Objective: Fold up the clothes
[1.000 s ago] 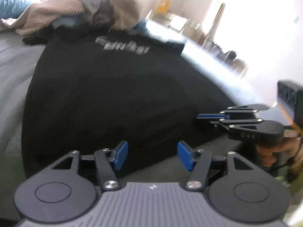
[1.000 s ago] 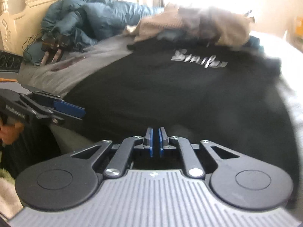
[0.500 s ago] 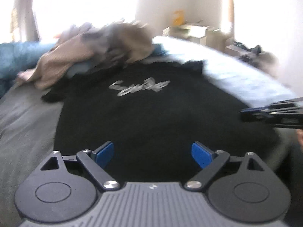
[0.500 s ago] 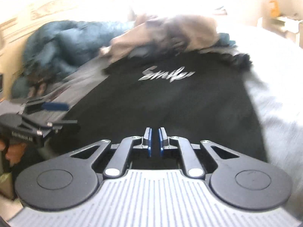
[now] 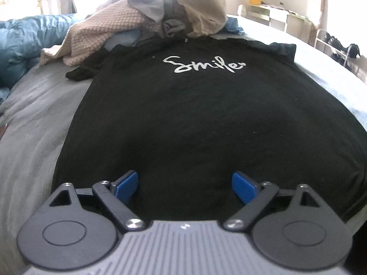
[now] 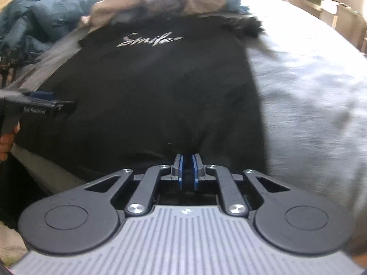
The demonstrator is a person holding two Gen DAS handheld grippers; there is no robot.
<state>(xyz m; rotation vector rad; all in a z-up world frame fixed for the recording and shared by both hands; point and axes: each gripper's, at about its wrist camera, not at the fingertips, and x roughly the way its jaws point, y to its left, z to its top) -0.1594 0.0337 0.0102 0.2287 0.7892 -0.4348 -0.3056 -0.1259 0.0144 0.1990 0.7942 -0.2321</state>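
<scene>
A black T-shirt (image 5: 195, 119) with white "Smile" lettering lies spread flat on the bed, collar at the far end. My left gripper (image 5: 185, 184) stands wide open just above the shirt's near hem, with only flat fabric under the gap between its blue pads. In the right wrist view the same T-shirt (image 6: 160, 87) fills the middle. My right gripper (image 6: 188, 167) is at the hem near the right corner, pads almost together, and the cloth puckers toward them as if pinched. The left gripper (image 6: 62, 105) shows at that view's left edge, held by a hand (image 6: 6, 142).
A heap of beige, grey and brown clothes (image 5: 160, 16) lies beyond the collar. A blue quilt (image 5: 20, 41) is bunched at the far left. Grey bedsheet (image 6: 309, 91) stretches to the right of the shirt. Pale furniture (image 5: 270, 13) stands past the bed.
My left jaws have spread from half open to wide. Both views have swung so the shirt now lies centred, and the right gripper has dropped out of the left wrist view.
</scene>
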